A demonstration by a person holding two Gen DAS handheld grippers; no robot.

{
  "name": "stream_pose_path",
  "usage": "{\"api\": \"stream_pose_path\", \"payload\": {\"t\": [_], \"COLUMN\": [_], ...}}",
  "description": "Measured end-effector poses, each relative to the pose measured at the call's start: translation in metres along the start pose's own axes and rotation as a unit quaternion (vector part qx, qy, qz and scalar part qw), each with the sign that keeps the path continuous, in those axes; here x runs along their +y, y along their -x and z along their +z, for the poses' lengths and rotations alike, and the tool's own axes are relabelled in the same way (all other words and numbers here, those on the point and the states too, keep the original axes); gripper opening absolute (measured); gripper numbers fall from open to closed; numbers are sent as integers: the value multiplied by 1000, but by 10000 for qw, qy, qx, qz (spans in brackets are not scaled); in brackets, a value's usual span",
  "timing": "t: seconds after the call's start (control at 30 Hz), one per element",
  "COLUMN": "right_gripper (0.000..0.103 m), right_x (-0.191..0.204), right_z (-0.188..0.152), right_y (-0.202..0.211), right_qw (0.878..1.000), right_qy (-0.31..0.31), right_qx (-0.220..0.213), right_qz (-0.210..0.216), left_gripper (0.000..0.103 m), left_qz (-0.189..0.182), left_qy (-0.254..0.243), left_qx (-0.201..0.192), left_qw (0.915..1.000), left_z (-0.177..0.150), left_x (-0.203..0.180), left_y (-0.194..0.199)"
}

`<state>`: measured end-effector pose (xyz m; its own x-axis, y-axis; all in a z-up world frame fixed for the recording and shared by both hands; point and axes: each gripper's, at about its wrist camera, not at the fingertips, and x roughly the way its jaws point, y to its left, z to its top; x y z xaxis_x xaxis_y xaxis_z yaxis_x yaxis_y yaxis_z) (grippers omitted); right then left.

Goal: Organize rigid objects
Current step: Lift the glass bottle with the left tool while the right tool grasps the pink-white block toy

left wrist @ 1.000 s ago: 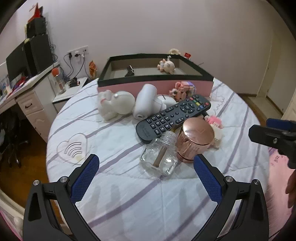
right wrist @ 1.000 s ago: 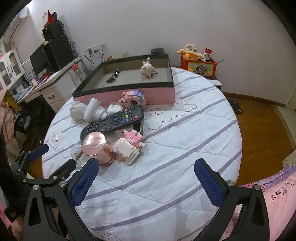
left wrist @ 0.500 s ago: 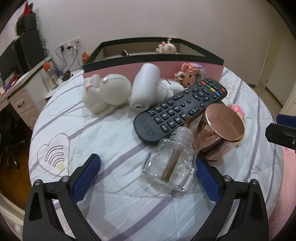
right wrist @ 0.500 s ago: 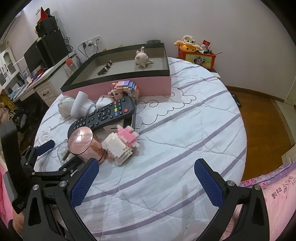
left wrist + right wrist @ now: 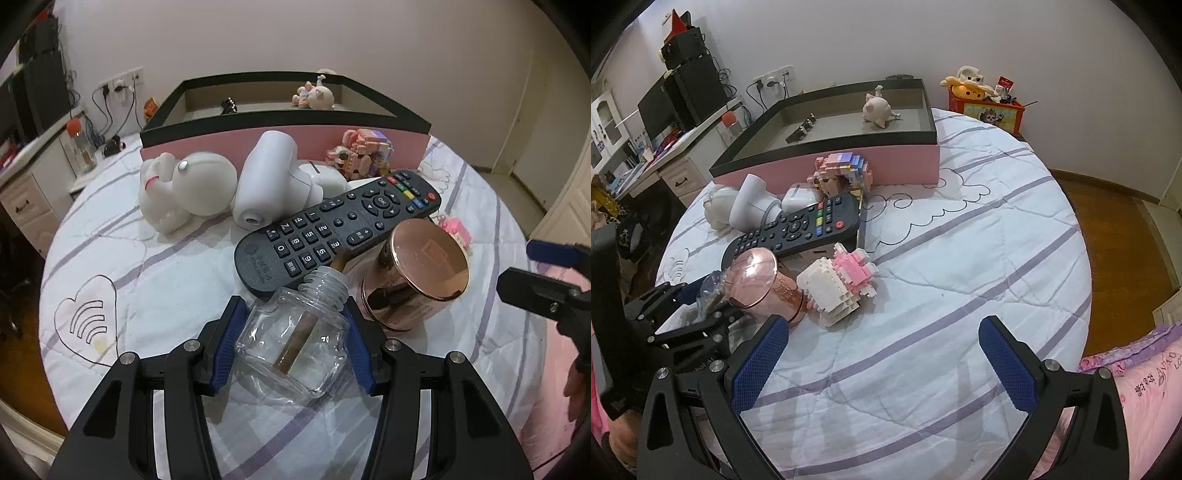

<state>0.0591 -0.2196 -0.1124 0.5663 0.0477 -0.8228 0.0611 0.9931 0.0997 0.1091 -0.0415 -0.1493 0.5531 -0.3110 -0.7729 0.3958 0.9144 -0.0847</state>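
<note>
Bedspread (image 5: 155, 280): left tongs (image 5: 291, 341) seemingly around bottle (image 5: 295, 343)

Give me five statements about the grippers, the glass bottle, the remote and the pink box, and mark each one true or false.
1. The left gripper has its blue pads on either side of the clear glass bottle. True.
2. The right gripper holds the copper-coloured tin. False: its jaws stand wide apart with only the bedcover between them.
3. The glass bottle has a cap screwed on. False: its threaded neck is open.
4. The black remote lies outside the pink box. True.
5. The pink box holds nothing. False: a small pig figure and a small dark object lie in it.
</note>
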Motion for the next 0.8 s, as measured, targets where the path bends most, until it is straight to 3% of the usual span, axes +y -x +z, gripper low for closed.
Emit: {"api": "stream_pose_path", "payload": {"t": [0.3, 0.8], "right_gripper": [103, 103], "right_x": [-2, 15], "right_z": [-1, 13], "right_y": [-9, -44], "right_qw": [10000, 9993], "right_qy": [-32, 350], "right_qx": [87, 131], "right_qz": [10, 6], "left_gripper": [53, 53], "left_qz": [-202, -8], "left_qy": [357, 758], "left_qx": [-99, -264], "left_qw": [9991, 9968], "left_z": [-9, -18], "left_x": [15, 45], "left_y": [12, 40]}}
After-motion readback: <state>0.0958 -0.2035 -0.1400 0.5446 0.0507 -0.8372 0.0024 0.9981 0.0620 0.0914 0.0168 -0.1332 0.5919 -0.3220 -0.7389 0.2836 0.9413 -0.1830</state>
